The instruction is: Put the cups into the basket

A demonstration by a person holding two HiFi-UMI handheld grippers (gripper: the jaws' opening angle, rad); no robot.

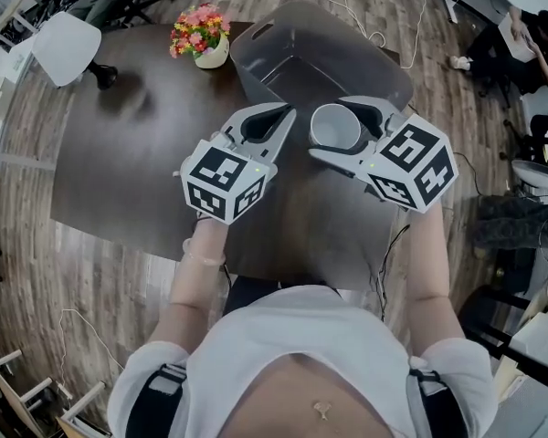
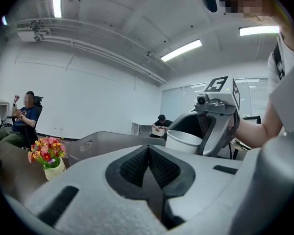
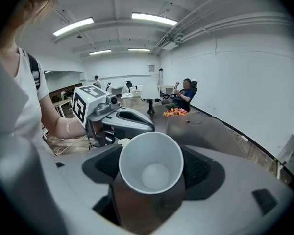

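One white cup [image 1: 334, 127] sits pinched in the right gripper [image 1: 332, 131], just short of the single grey basket's [image 1: 288, 36] near rim. The left gripper [image 1: 283, 119] is alongside, jaws pressed together, empty. One flowerpot [image 1: 210, 55] stands left of the basket.

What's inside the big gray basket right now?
Only a bare gray bottom shows inside the basket; nothing lies there. Its near side is partly covered by the white cup in the right hand-held gripper and by the left hand-held gripper, so that strip cannot be seen.
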